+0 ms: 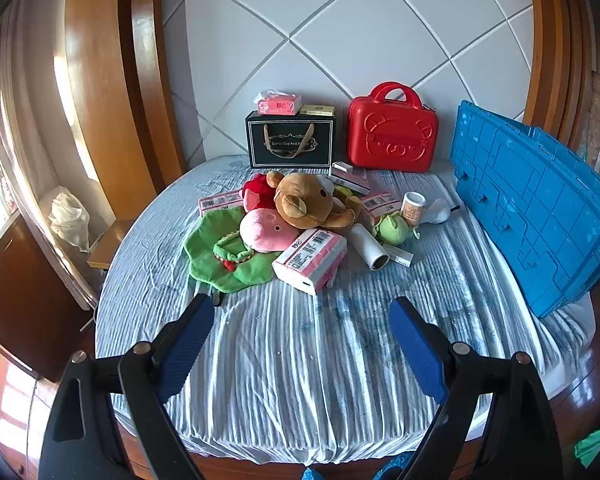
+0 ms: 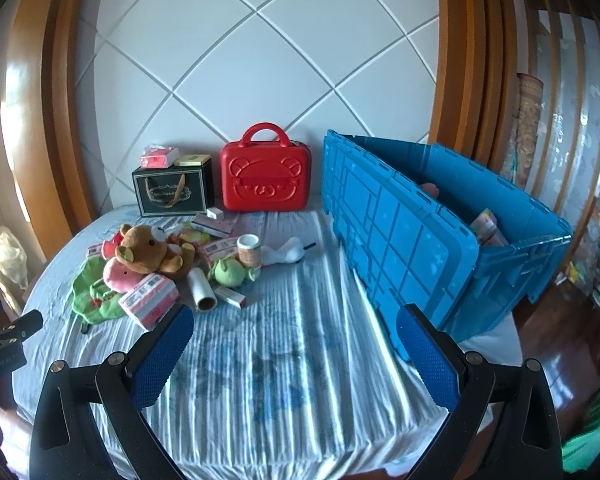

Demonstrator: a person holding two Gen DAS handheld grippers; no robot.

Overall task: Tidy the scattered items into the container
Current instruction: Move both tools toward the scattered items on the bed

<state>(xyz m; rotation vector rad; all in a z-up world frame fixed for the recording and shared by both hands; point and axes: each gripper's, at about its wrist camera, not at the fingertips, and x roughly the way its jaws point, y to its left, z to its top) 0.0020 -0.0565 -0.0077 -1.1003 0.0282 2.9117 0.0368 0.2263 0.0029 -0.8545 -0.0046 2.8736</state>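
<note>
**Both grippers spread, clutter piled mid-bed**

Left wrist view: the left gripper (image 1: 302, 316) hangs spread and empty over the striped bedsheet (image 1: 300, 380). Ahead, a brown teddy bear (image 1: 306, 200) tops the pile, beside a pink tissue pack (image 1: 310, 260).

Right wrist view: the right gripper (image 2: 294, 330) gapes, holding nothing. The blue crate (image 2: 496, 240) stands right, its lid (image 2: 396, 236) propped open.

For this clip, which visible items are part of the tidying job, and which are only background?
Job items:
brown bear plush
pink plush
green cloth
pink tissue pack
paper roll
green plush
blue crate

Probably background:
red case
black gift bag
</note>
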